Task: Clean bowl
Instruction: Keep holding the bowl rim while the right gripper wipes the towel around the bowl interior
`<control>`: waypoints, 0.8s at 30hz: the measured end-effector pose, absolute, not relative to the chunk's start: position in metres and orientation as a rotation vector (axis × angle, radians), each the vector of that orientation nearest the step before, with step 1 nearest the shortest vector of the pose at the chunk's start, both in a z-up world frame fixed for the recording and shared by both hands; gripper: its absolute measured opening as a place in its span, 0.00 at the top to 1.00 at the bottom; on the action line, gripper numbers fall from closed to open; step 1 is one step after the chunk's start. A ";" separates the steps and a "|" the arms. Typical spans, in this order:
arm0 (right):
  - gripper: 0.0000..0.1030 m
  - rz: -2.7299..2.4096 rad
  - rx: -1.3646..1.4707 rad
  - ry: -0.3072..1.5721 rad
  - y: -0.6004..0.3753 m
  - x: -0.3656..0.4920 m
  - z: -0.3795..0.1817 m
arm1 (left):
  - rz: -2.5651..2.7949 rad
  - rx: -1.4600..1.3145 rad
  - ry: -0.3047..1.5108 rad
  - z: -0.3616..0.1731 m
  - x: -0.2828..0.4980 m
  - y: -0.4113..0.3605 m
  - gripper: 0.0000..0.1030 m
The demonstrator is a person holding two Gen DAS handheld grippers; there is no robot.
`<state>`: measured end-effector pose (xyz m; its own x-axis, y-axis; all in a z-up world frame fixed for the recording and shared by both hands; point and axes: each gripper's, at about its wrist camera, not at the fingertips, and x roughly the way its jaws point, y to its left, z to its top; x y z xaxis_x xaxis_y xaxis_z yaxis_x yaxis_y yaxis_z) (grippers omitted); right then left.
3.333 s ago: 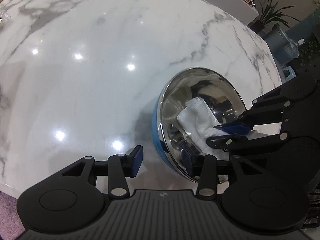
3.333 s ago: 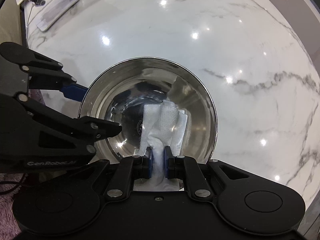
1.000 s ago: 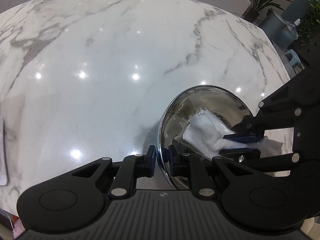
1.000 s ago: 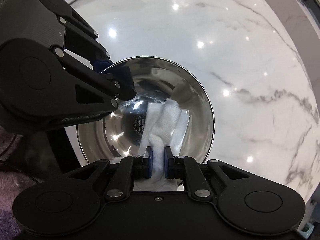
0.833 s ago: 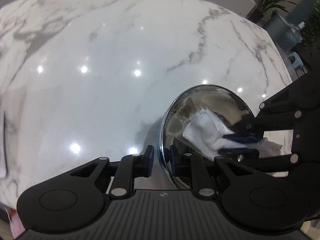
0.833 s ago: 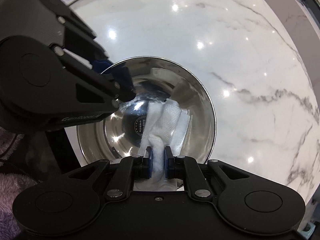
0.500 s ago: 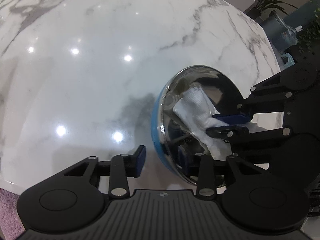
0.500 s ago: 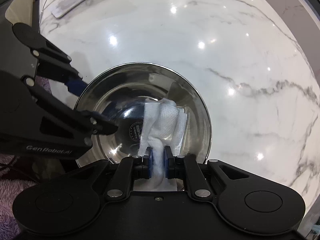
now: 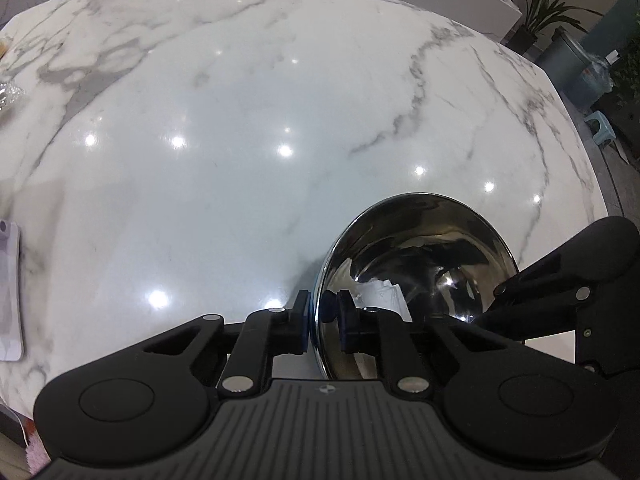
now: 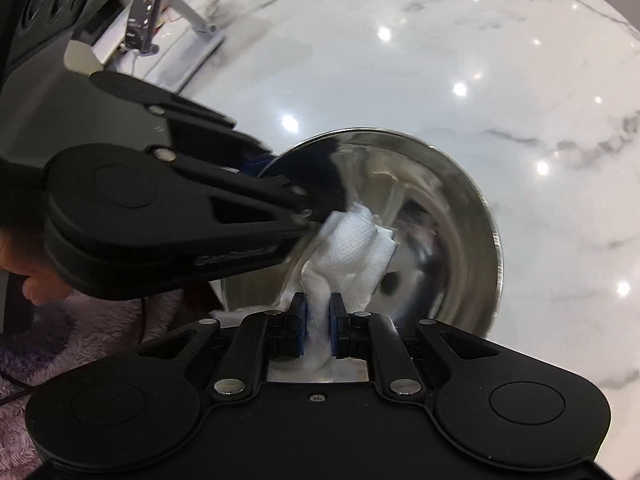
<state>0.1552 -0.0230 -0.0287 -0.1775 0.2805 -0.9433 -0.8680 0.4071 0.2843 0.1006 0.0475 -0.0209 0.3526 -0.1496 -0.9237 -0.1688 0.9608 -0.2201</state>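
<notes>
Bottom center, our right gripper [image 10: 317, 322] is clamped on the white paper towel [image 10: 352, 246], wad pressed inside the steel bowl [image 10: 460, 216] mid-frame; our left gripper [image 9: 322, 322] pinches the bowl's near rim. Wiping underway; can't judge how clean, far wall likely left.

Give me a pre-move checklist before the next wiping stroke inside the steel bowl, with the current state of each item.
1. Left gripper clamped on the bowl rim, one finger outside and one inside: ok.
2. Right gripper shut on the paper towel: ok.
3. Towel touching the bowl's inner wall: ok in the right wrist view.
4. Bowl resting flat on the marble table: cannot tell; it looks tilted and its base is hidden.
5. Clearance between the towel and the left gripper's finger inside the bowl: not ok; they look nearly in contact.
6. Bowl interior free of residue: cannot tell; reflections and blur hide it.
</notes>
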 end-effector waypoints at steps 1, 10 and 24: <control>0.90 1.131 -0.590 1.382 -0.022 0.156 -0.029 | 0.012 -0.293 1.214 -0.021 0.100 0.047 0.88; 0.91 1.034 -0.972 1.207 -0.012 0.147 -0.018 | -0.003 -0.278 1.208 -0.020 0.101 0.045 0.88; 0.91 1.013 -0.919 1.218 -0.019 0.170 -0.023 | -0.043 -0.399 1.295 -0.028 0.086 0.045 0.65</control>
<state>0.1697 -0.0189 -0.0228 0.0585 0.1151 -0.9916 -0.9542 0.2985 -0.0217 0.0864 0.0448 -0.0281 0.2814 -0.2522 -0.9259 -0.1903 0.9310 -0.3114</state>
